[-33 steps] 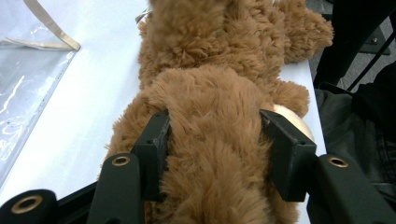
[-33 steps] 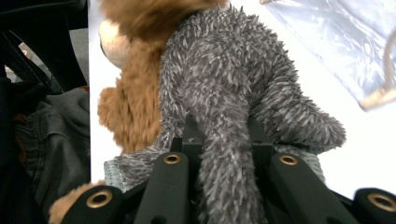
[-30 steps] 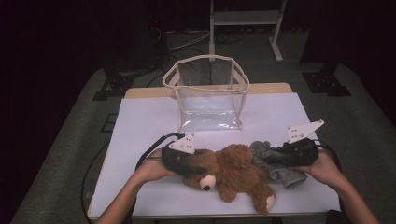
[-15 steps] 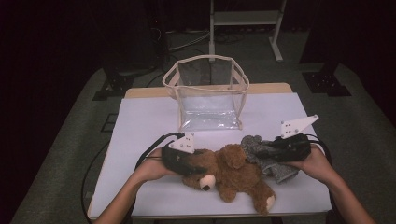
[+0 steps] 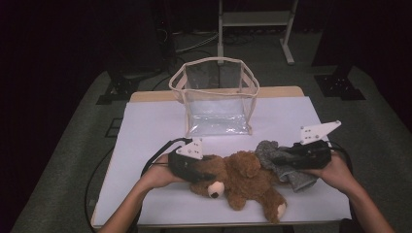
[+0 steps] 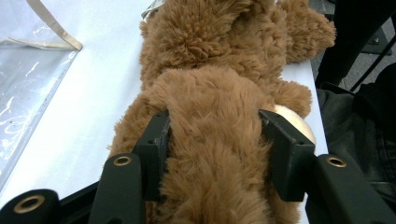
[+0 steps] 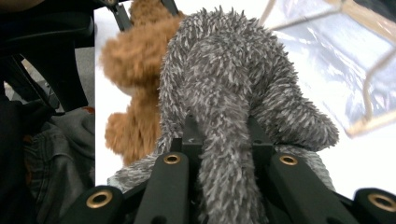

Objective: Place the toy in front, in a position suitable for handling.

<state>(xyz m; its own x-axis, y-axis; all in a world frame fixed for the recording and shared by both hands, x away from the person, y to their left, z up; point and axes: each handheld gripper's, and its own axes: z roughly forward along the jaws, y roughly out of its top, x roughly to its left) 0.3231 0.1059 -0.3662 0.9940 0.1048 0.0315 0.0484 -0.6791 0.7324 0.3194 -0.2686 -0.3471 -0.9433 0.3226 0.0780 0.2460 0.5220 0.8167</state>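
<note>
A brown teddy bear (image 5: 243,177) lies on its side near the front of the white table (image 5: 145,126). My left gripper (image 5: 204,170) is shut on it, and in the left gripper view the fur (image 6: 210,56) bulges between the two black pads of that gripper (image 6: 215,149). To the right of the bear lies a grey plush toy (image 5: 297,180). My right gripper (image 5: 277,158) is shut on it. A narrow grey limb (image 7: 219,70) is pinched tight in the right gripper (image 7: 222,135), with the bear (image 7: 135,56) behind it.
A clear plastic bag with a beige trim (image 5: 218,104) stands open-topped at the middle back of the table, also seen as the bag (image 6: 28,84) and the bag (image 7: 336,60). The table's front edge runs just below the bear. A white metal stand (image 5: 255,19) is on the floor beyond.
My right gripper has drifted slightly to the left with the grey toy. The left gripper and the bear have stayed put.
</note>
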